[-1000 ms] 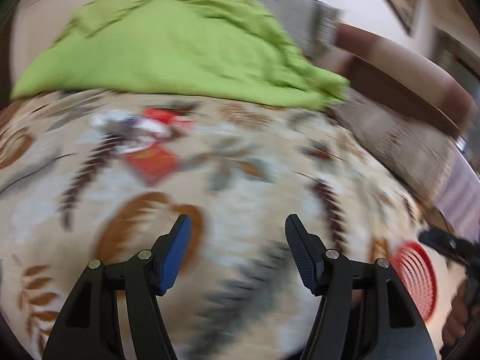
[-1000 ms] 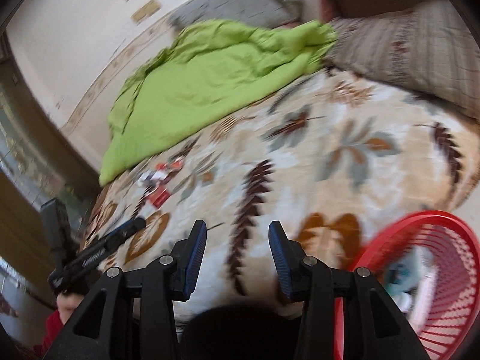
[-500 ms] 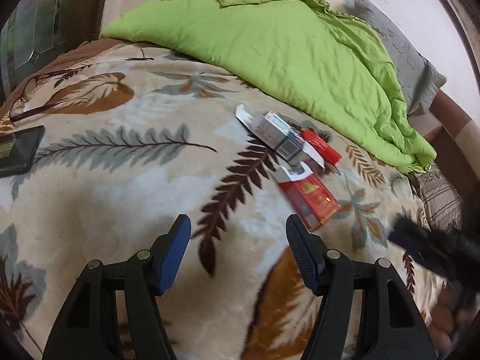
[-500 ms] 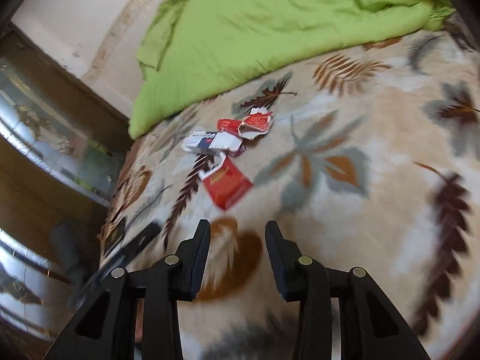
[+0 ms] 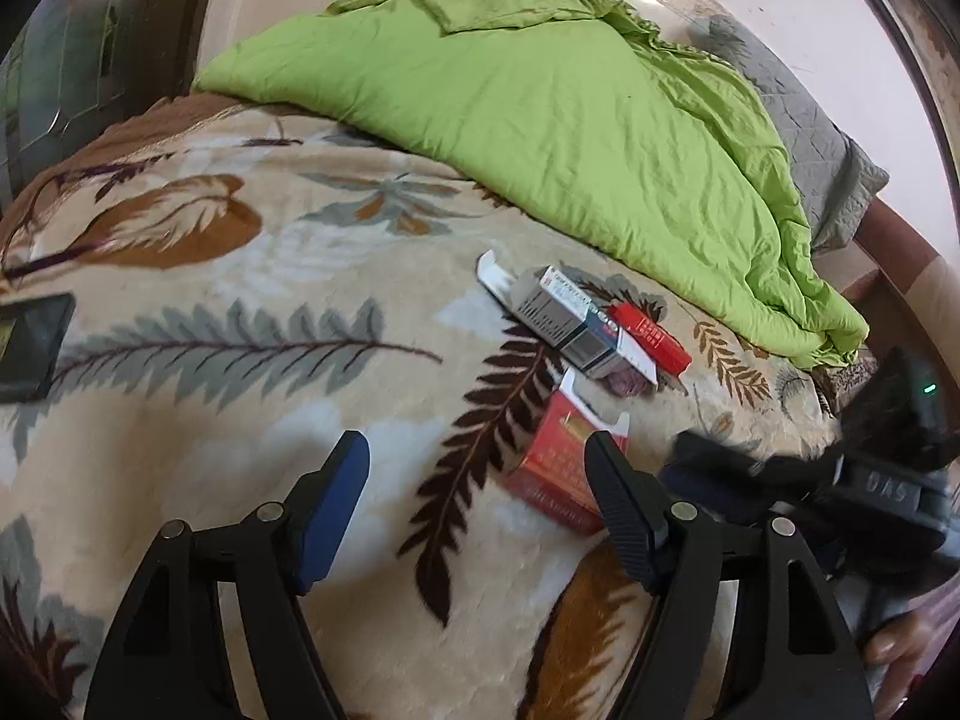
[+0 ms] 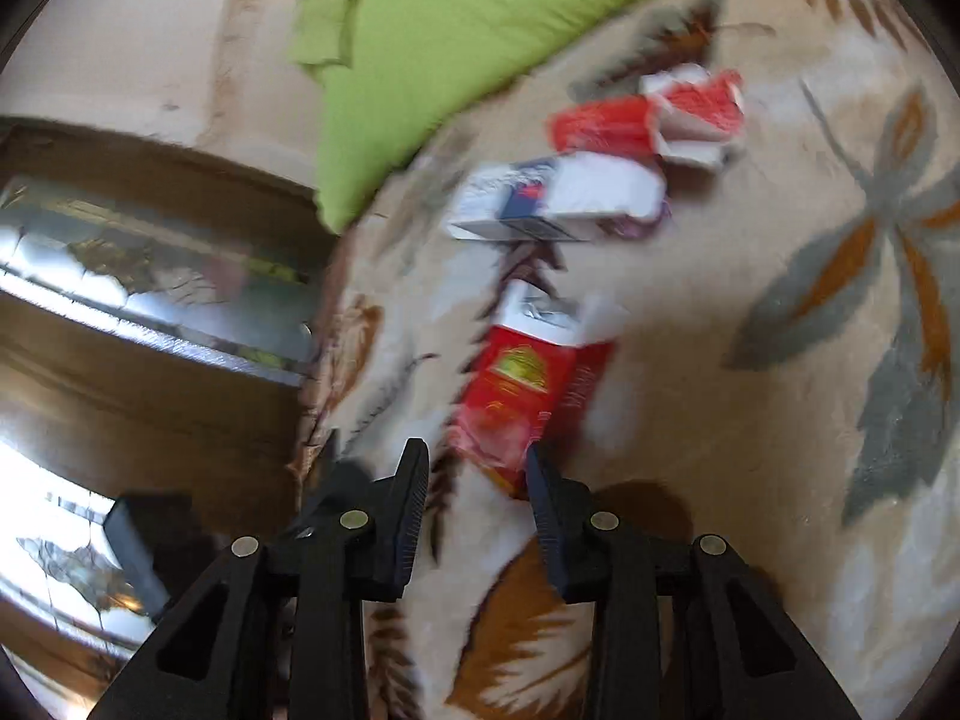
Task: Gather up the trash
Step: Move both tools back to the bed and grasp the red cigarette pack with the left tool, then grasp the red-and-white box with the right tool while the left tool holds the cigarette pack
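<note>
Trash lies on a leaf-patterned bed blanket [image 5: 240, 420]. A red carton [image 5: 555, 459] with an open white flap lies nearest; in the right wrist view the red carton [image 6: 519, 390] sits just ahead of my open right gripper [image 6: 477, 480], its near end between the fingertips. Beyond it lie a white and grey box [image 5: 570, 324], also seen in the right wrist view [image 6: 558, 198], and a small red packet [image 5: 651, 333], which shows there too [image 6: 648, 114]. My left gripper [image 5: 474, 498] is open and empty, the red carton beside its right finger.
A green duvet [image 5: 540, 90] covers the far part of the bed. A dark flat phone-like object [image 5: 30, 342] lies on the blanket at left. The right gripper's body [image 5: 840, 492] is close at the left gripper's right. A wooden mirrored cabinet [image 6: 150, 276] stands beside the bed.
Both grippers have moved in toward the trash pile. The red carton has come up to the right gripper's fingertips and beside the left gripper's right finger. The red basket has left view.
</note>
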Motion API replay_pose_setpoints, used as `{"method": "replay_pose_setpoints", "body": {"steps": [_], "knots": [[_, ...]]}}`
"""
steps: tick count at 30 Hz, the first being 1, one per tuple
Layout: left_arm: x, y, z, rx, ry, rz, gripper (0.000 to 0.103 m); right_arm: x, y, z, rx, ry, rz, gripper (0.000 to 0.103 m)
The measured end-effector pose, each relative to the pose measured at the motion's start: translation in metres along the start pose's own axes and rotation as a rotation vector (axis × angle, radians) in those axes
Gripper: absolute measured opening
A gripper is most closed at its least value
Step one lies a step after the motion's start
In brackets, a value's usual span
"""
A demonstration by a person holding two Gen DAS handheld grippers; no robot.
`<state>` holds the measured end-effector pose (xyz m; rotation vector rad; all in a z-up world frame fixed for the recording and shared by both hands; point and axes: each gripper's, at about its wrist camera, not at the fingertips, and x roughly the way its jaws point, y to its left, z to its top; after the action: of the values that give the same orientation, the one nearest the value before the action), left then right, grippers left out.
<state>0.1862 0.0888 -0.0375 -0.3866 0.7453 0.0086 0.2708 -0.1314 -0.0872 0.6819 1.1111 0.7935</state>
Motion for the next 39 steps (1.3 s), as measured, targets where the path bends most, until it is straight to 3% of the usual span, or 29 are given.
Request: {"method": "replay_pose_setpoints", "body": {"steps": [3,5,9,12,16,18,20,28,29,31,34,39], "knots": [[0.016,-0.016,0.001,0.061,0.039,-0.018,0.078,-0.029,0.003,0.013,-0.069,-0.124,-0.140,0.038],[0.026,-0.031,-0.003,0.136,0.056,0.017,0.079,-0.044,-0.003,0.023,-0.072,-0.181,-0.206,0.039],[0.045,-0.061,-0.012,0.290,0.079,0.076,0.082,-0.059,-0.017,0.037,-0.058,-0.233,-0.274,0.051],[0.058,-0.069,-0.015,0.338,0.086,0.128,0.082,-0.062,-0.007,0.045,-0.164,-0.248,-0.368,0.052],[0.075,-0.056,-0.007,0.255,0.143,0.096,0.081,-0.051,0.014,0.053,-0.341,-0.238,-0.458,0.057],[0.077,-0.048,-0.004,0.214,0.141,0.090,0.066,-0.040,0.023,0.056,-0.419,-0.215,-0.492,0.057],[0.076,-0.045,-0.003,0.202,0.132,0.098,0.064,-0.028,0.029,0.061,-0.479,-0.199,-0.523,0.057],[0.067,-0.038,0.000,0.162,0.101,0.099,0.062,0.022,0.022,0.081,-0.546,-0.119,-0.591,0.057],[0.067,-0.038,0.000,0.160,0.102,0.093,0.062,0.028,0.017,0.081,-0.550,-0.110,-0.608,0.055],[0.066,-0.038,0.001,0.160,0.098,0.094,0.062,0.026,0.013,0.081,-0.533,-0.132,-0.594,0.030],[0.062,-0.040,0.002,0.164,0.081,0.095,0.062,0.017,0.013,0.078,-0.505,-0.153,-0.606,0.021],[0.045,-0.045,0.002,0.183,0.027,0.080,0.062,-0.022,0.024,0.048,-0.472,-0.241,-0.551,0.015]]}}
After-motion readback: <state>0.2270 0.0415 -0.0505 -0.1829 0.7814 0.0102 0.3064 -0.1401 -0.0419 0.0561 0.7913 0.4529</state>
